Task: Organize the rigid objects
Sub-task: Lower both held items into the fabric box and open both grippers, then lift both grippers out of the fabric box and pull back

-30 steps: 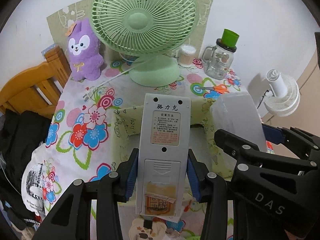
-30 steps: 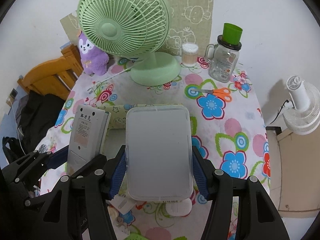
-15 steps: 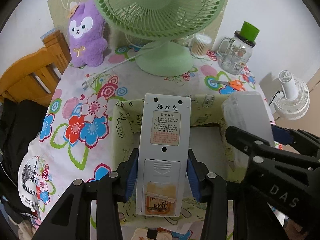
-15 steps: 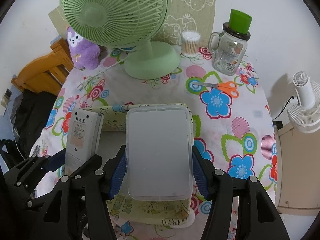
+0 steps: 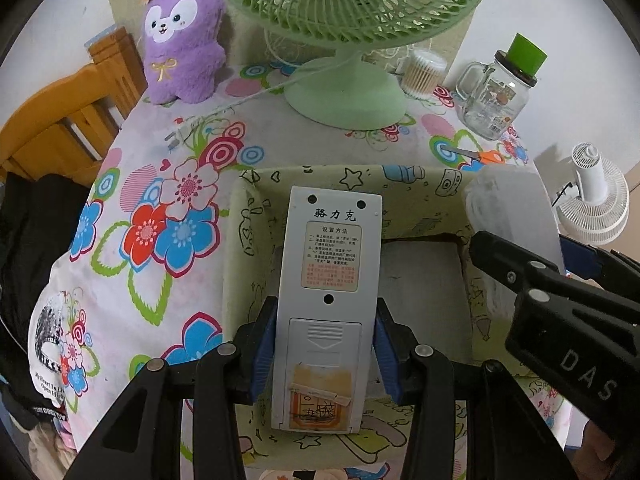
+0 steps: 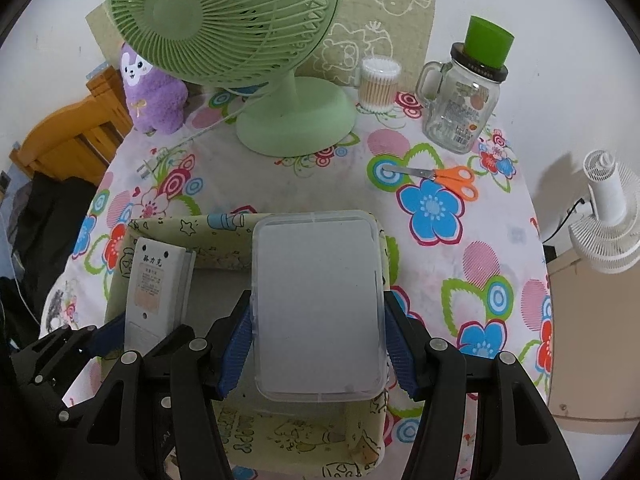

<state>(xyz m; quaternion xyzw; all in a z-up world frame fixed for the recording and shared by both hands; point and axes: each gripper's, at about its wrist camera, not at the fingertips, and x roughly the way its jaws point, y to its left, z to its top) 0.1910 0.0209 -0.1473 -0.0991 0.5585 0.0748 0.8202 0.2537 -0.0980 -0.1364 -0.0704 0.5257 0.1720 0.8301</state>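
A: What is between the fingers?

B: The left gripper (image 5: 325, 344) pinches a grey remote (image 5: 326, 304), back side up, at its lower half; its blue pads press both long edges. The right gripper (image 6: 318, 344) clamps a frosted plastic box (image 6: 318, 304) the same way. Both things hang over a fabric bin (image 6: 168, 226) printed with cartoon figures, directly beneath the fingers; I cannot tell whether either touches the bin floor.

A: And the surface beyond the fingertips?

B: A table under a floral cloth (image 6: 440, 248). Ahead of the right fingers and to their right lie orange-handled scissors (image 6: 448, 178). Farther ahead stands a green desk fan (image 6: 224, 40), its plug (image 5: 180, 132) lying loose on the cloth. Left of the fan sits a purple plush toy (image 5: 182, 36); right of it, a tub of cotton swabs (image 6: 378, 84) and a glass mug jar (image 6: 460, 104) with a green cap. A white wall closes the room behind them.

A: Off the table?

B: A wooden chair (image 5: 60, 120) far left with dark clothing below it, and a white fan (image 6: 608, 224) far right.

A: Anything unclear?

B: The green fan's head is cut off in the left view, and the remote's buttons face down.

A: Counts?

B: One remote, one box, one bin, two fans, one jar, one pair of scissors.
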